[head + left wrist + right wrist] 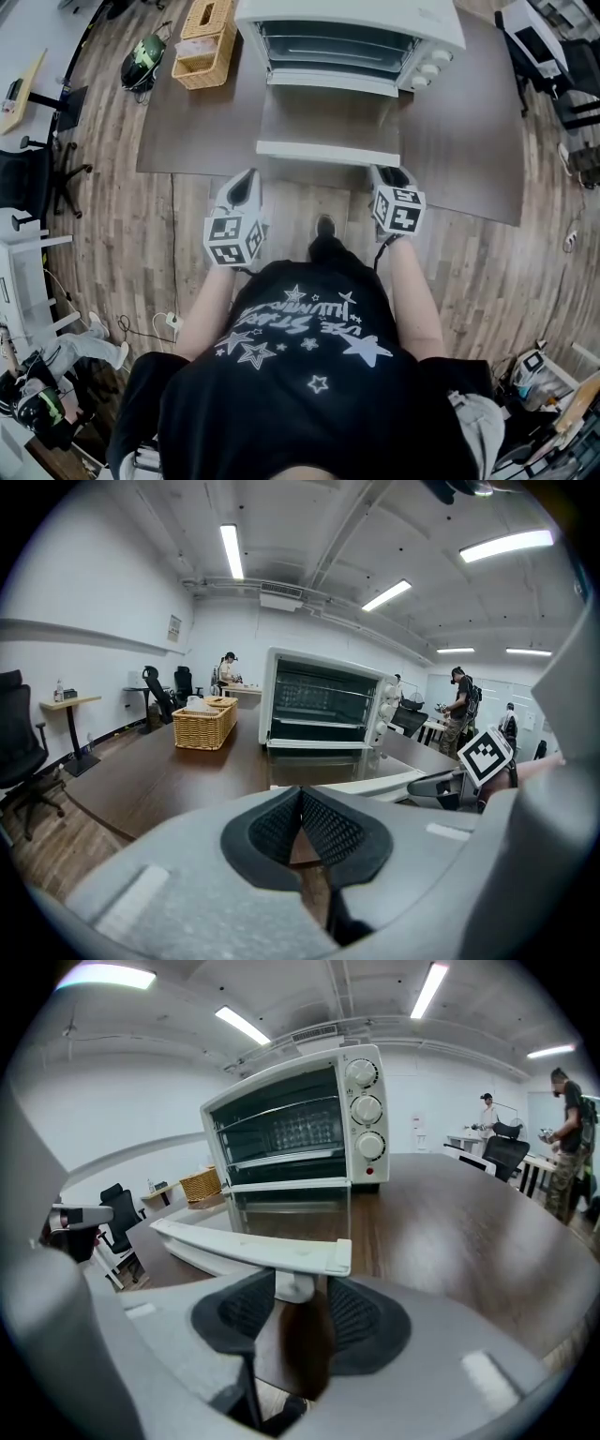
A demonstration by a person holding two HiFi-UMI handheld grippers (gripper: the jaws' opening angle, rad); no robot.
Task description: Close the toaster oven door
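White is the colour of the toaster oven [347,37], which stands at the far side of a dark brown table [197,141], a wicker basket [206,42] off to its left. Its mouth faces the person, and its door [328,117] lies dropped flat, pointing straight at them from a hinge along the oven's lower front. The door's handle [328,153], a long white bar, runs left to right across the near edge, close to the table's near side. Everything turns on that bar. The right gripper [389,176] is the nearer of the two: it sits at the bar's right end with its jaws fairly wide and the handle's right-hand post [293,1286] standing between the pads. From where I stand I see a gap on either side, so I judge it straddles the post and does not pinch it. The left gripper [242,186] hangs just short of the bar's left end, a little nearer the person and apart from it. Its jaws are drawn together with nothing between them. I would guess the right one does the work. Since the bar lies crosswise and the hinge is on the far side, the coming move calls for lifting the near edge up and swinging it away toward the oven's mouth.
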